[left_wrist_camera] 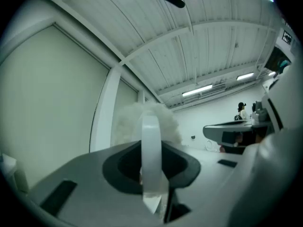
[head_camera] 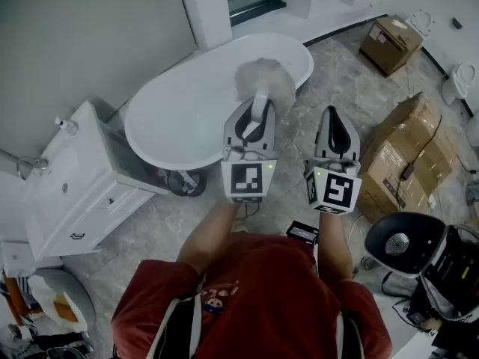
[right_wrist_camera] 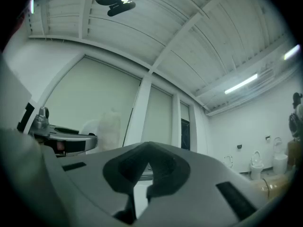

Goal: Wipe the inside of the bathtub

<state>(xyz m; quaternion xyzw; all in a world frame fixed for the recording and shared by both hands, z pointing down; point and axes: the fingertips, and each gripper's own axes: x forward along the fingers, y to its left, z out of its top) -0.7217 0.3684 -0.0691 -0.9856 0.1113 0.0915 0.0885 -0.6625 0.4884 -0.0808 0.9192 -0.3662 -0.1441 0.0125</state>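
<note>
Standing over a grey marbled tile floor [head_camera: 329, 66], the person holds both grippers out in front, in a pale-walled room with a ribbed white ceiling [left_wrist_camera: 189, 46] and strip lights.

Far to the left of the left gripper's fingers stands a white vanity cabinet [head_camera: 82, 200] with a tap [head_camera: 66, 125] at its back corner. Between the cabinet and the fingers lies the white oval bathtub [head_camera: 179, 118], freestanding, with its long side along the wall.

The left gripper [head_camera: 259, 109] has its fingers [left_wrist_camera: 125, 167] clamped on the flat white handle [left_wrist_camera: 151, 145] of a fluffy duster [head_camera: 263, 81], which stands upright between them. The fluffy head sits just beyond the fingertips. In the head view it overlaps the right end of the tub's rim, while the left gripper view shows it against wall and ceiling, so I cannot tell whether it touches the tub.

The right gripper [head_camera: 333, 114], just to the right and level with the left one, has its fingers [right_wrist_camera: 123, 174] drawn together with nothing between them.

To the right of those fingers sits a stack of cardboard boxes [head_camera: 404, 155], and farther beyond them another box [head_camera: 389, 43]. All have their flaps shut, so their contents are hidden.
</note>
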